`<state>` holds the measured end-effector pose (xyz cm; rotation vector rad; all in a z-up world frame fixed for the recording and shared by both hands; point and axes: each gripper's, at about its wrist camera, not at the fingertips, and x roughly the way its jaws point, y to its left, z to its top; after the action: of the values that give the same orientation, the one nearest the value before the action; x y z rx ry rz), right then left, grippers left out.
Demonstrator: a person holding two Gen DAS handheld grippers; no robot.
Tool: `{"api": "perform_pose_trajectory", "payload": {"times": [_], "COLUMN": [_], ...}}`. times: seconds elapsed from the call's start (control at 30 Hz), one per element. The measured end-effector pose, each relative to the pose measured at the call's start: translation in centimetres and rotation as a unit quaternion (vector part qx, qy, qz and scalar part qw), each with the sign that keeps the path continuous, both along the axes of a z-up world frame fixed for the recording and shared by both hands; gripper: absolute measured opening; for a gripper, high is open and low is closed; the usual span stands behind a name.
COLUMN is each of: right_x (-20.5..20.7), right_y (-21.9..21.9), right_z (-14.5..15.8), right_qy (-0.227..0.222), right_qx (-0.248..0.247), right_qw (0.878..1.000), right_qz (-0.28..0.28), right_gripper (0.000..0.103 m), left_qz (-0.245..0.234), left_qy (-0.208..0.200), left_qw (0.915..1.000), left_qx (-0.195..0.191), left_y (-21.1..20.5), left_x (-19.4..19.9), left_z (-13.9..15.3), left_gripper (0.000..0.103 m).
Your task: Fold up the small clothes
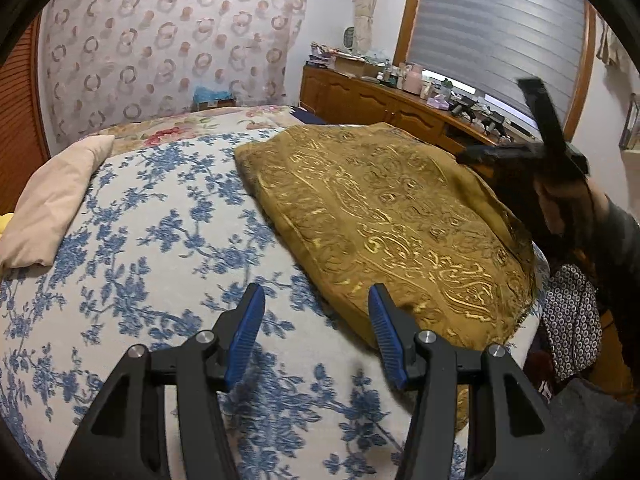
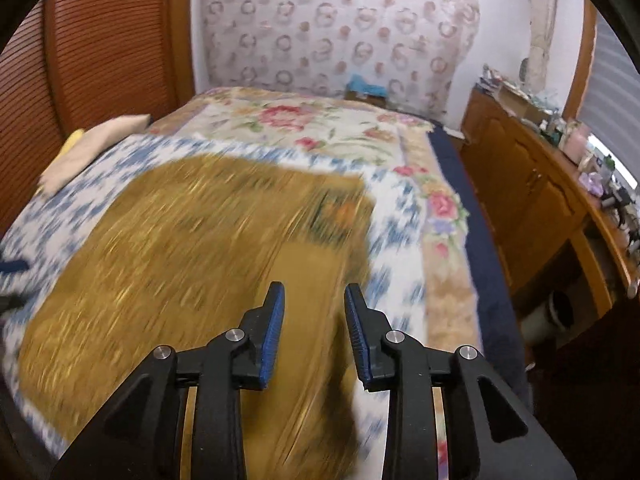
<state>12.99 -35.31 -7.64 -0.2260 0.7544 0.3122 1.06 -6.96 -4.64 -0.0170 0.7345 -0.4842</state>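
Note:
An ochre-gold patterned cloth (image 1: 392, 224) lies folded flat on the blue-flowered bedspread (image 1: 132, 240). My left gripper (image 1: 316, 300) is open and empty, low over the bedspread at the cloth's near left edge. My right gripper (image 2: 314, 296) is open and empty, above the cloth (image 2: 180, 248), which is blurred by motion in the right wrist view. The right gripper's black body (image 1: 548, 152) shows in the left wrist view beyond the cloth's far right edge, held in a hand.
A cream pillow (image 1: 52, 208) lies at the bed's left side. A wooden cabinet (image 1: 380, 100) with clutter on top runs along the right under a window. A dotted dark garment (image 1: 572, 320) hangs off the bed's right edge. A floral quilt (image 2: 304, 128) covers the far bed.

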Motion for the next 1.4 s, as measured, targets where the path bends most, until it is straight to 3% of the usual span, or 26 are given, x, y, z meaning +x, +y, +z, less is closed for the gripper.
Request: {"api": "perform_pose_trajectory", "payload": {"times": [0.23, 0.43, 0.67, 0.73, 0.77, 0.8, 1.0, 1.17, 1.33, 1.4], "right_x": [-5.5, -7.2, -8.1, -8.5, -8.6, -8.8, -10.2, -10.3, -9.6, -9.6], "right_y": [-0.4, -1.3, -2.0, -2.2, -2.2, -2.2, -3.3, -4.2, -3.7, -3.5], "right_z": [-1.9, -3.4, -4.8, -5.0, -5.1, -5.0, -3.7, -4.2, -4.5, -4.4], "right_qy": [0.015, 0.019, 0.035, 0.039, 0.039, 0.038, 0.005, 0.021, 0.026, 0.024], "right_qx": [0.0, -0.016, 0.01, 0.02, 0.023, 0.025, 0.045, 0.052, 0.044, 0.039], "right_qw": [1.0, 1.0, 0.999, 0.999, 0.999, 0.999, 0.999, 0.998, 0.998, 0.999], "right_qz": [0.008, -0.014, -0.007, 0.001, 0.005, 0.007, -0.007, -0.015, -0.019, -0.021], "right_gripper": [0.034, 0.036, 0.036, 0.025, 0.011, 0.006, 0.003, 0.003, 0.003, 0.003], "left_qz": [-0.011, -0.017, -0.011, -0.014, -0.016, -0.019, -0.031, -0.04, -0.053, -0.062], "left_qy": [0.005, 0.017, 0.033, 0.047, 0.05, 0.052, 0.066, 0.065, 0.068, 0.076], "left_qw": [0.9999, 0.9997, 0.9994, 0.9988, 0.9986, 0.9984, 0.9973, 0.997, 0.9961, 0.9952], "left_qx": [0.006, 0.007, 0.002, 0.001, 0.001, 0.003, 0.011, 0.014, 0.014, 0.008], "left_y": [-1.2, -2.0, -2.5, -2.7, -2.7, -2.9, -3.4, -3.9, -4.3, -4.4], "left_x": [-0.3, -0.6, -1.2, -1.5, -1.6, -1.9, -2.5, -3.1, -3.5, -3.7], "left_z": [-0.3, -0.5, -0.7, -1.1, -1.3, -1.4, -2.0, -2.0, -2.0, -2.0], "left_gripper": [0.053, 0.053, 0.053, 0.053, 0.053, 0.053, 0.053, 0.053, 0.034, 0.015]}}
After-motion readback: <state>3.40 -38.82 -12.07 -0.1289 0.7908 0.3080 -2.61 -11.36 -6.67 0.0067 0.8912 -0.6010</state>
